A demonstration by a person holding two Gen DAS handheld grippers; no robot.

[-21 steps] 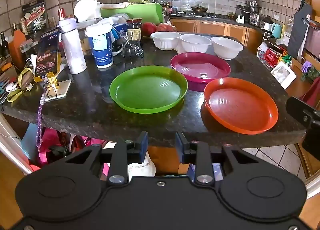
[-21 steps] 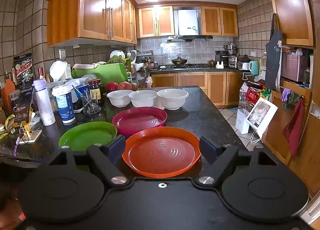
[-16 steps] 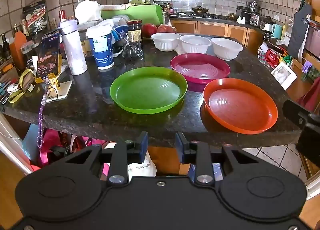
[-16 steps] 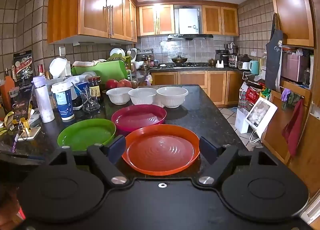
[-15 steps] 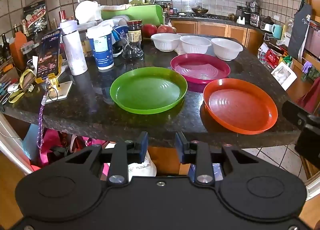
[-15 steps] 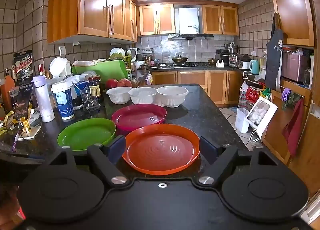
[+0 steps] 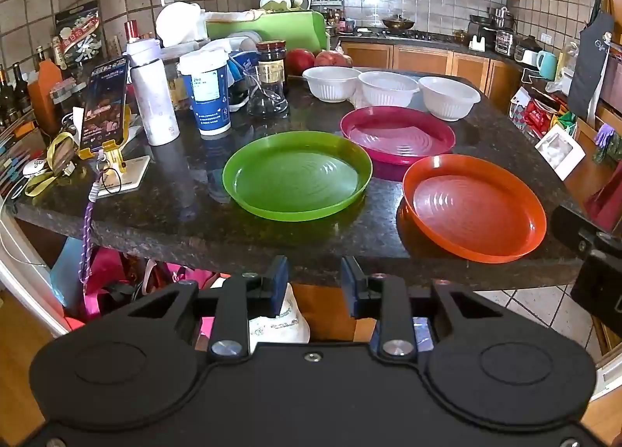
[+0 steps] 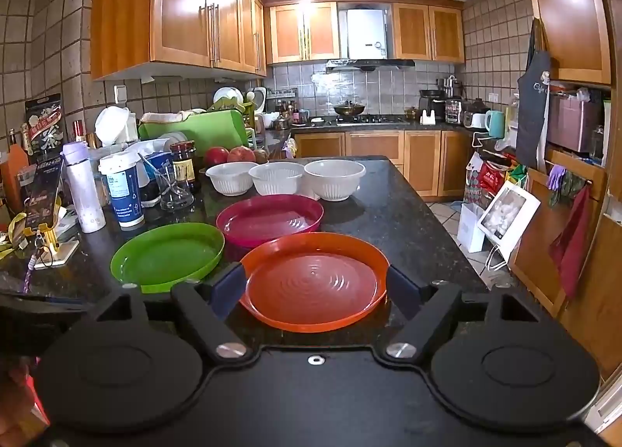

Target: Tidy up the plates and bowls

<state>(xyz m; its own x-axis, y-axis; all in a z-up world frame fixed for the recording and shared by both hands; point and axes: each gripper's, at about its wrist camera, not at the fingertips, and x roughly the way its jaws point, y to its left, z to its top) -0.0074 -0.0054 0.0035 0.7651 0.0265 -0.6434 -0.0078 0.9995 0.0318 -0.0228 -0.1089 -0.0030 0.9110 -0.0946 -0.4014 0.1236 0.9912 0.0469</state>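
In the right wrist view the right gripper (image 8: 315,287) fills the bottom of the frame with its jaws spread wide, one finger at each side of the orange plate (image 8: 314,280) at centre frame; whether the pads touch the rim cannot be told. The green plate (image 8: 168,255) lies at lower left of that plate, and the magenta plate (image 8: 269,219) sits just above, its near edge hidden behind the orange rim. Three white bowls (image 8: 278,177) stand in a row above the magenta plate. All rest on the dark granite counter (image 8: 396,221). In the left wrist view the left gripper (image 7: 314,285) sits low at bottom centre, below the counter edge, its jaws parted by a narrow gap and holding nothing. A blue paper cup (image 7: 207,95) and a white bottle (image 7: 153,97) stand at upper left
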